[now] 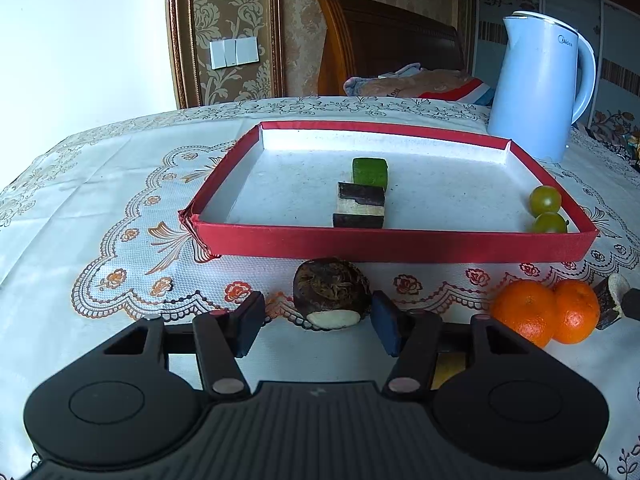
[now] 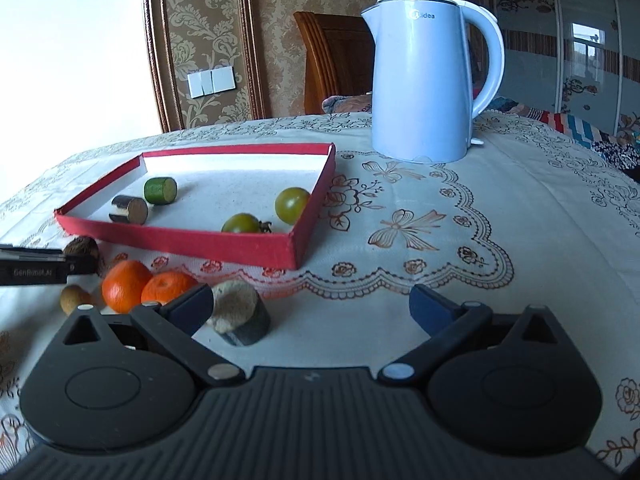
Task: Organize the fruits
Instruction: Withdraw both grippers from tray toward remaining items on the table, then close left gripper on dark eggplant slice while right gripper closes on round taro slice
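A red tray (image 1: 384, 245) (image 2: 192, 242) holds a green piece (image 1: 370, 172) (image 2: 161, 190), a dark striped piece (image 1: 360, 205) (image 2: 129, 209) and two green tomatoes (image 1: 545, 199) (image 2: 292, 205). My left gripper (image 1: 318, 322) is open around a brown water chestnut (image 1: 331, 296) on the cloth just before the tray. Two oranges (image 1: 524, 312) (image 2: 124, 285) lie to its right. My right gripper (image 2: 312, 310) is open; a dark cut piece (image 2: 240, 318) lies by its left finger. The left gripper shows at the left edge of the right wrist view (image 2: 32, 268).
A blue kettle (image 1: 540, 88) (image 2: 424, 76) stands behind the tray at the right. A small tan fruit (image 2: 72, 299) lies left of the oranges. A patterned cloth (image 2: 440, 240) covers the table. A wooden headboard (image 1: 384, 40) and bedding lie beyond.
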Demonstrator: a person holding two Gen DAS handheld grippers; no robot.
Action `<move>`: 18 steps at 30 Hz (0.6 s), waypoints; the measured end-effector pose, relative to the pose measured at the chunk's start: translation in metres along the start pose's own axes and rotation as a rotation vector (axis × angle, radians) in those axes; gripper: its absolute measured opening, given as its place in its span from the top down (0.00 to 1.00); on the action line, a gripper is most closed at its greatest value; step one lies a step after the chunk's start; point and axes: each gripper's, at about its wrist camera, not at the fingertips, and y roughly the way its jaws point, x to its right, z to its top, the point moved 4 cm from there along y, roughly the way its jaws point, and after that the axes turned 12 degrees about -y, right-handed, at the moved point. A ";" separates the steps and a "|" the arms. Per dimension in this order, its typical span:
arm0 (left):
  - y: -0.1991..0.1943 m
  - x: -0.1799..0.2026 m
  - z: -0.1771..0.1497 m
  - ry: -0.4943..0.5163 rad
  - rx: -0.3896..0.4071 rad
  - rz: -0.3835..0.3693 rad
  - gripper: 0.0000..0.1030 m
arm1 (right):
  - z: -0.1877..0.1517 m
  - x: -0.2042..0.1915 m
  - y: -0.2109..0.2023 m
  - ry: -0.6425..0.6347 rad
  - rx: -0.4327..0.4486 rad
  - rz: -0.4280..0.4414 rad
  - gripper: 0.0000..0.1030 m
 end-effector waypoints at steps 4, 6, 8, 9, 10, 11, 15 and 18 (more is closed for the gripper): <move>0.000 0.000 0.000 0.000 0.000 -0.001 0.44 | 0.002 -0.014 0.003 -0.082 -0.018 -0.013 0.01; 0.000 0.000 0.000 0.001 0.000 0.000 0.44 | 0.003 -0.020 0.004 -0.120 -0.027 -0.015 0.05; 0.000 0.000 0.000 0.001 0.000 0.000 0.44 | 0.003 -0.023 0.004 -0.136 -0.022 -0.020 0.08; 0.000 0.000 0.000 0.001 0.000 0.000 0.44 | 0.003 -0.023 0.004 -0.136 -0.023 -0.021 0.09; 0.000 0.000 0.000 0.001 0.000 0.001 0.44 | 0.004 -0.023 0.005 -0.133 -0.024 -0.018 0.11; 0.000 0.000 0.000 0.000 0.000 0.000 0.44 | 0.004 -0.022 0.006 -0.128 -0.026 -0.012 0.12; 0.000 0.000 0.000 0.000 0.000 0.000 0.44 | 0.006 -0.024 0.012 -0.134 -0.043 -0.001 0.18; 0.000 0.000 0.000 0.001 0.000 0.000 0.44 | 0.007 -0.028 0.015 -0.156 -0.056 -0.005 0.20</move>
